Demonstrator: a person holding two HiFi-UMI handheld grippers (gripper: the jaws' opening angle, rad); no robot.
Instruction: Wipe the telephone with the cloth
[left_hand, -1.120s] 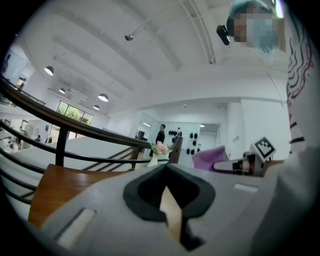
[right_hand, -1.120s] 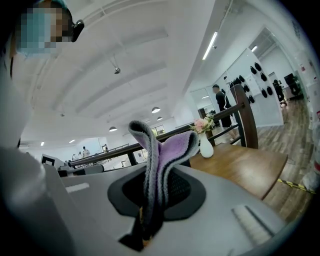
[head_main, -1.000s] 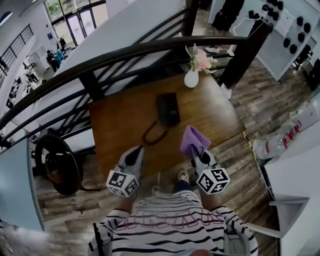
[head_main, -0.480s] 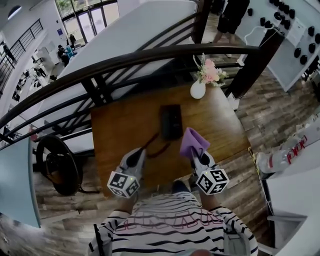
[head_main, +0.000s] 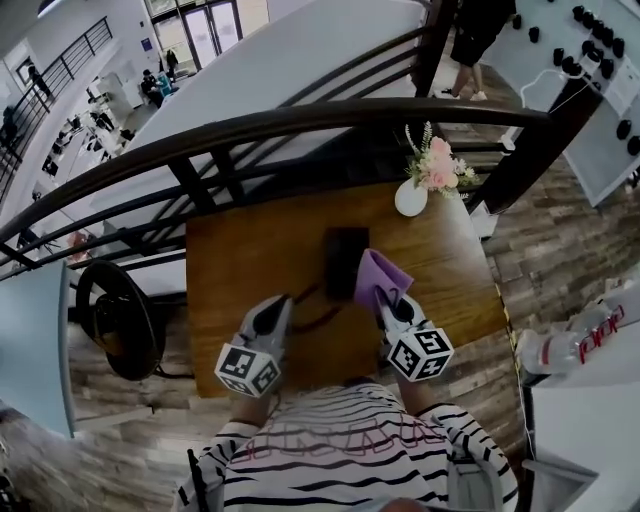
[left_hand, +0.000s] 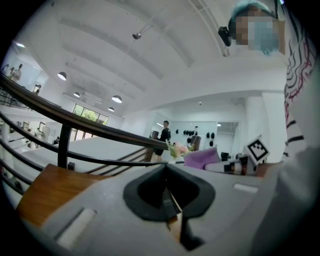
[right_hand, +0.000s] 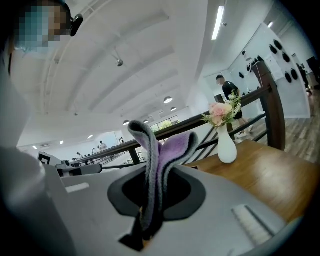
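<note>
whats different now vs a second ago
The right hand-held gripper, shut on the purple cloth throughout, carried it forward and slightly left over the wooden table, up to the right edge of the black telephone; whether they touch is unclear. The left hand-held gripper stayed shut and empty. The telephone and the white vase did not move.

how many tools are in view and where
2. The left tool is over the table's near part, left of the telephone, jaws together on nothing. The right tool is at the telephone's right side, jaws shut on the purple cloth.
</note>
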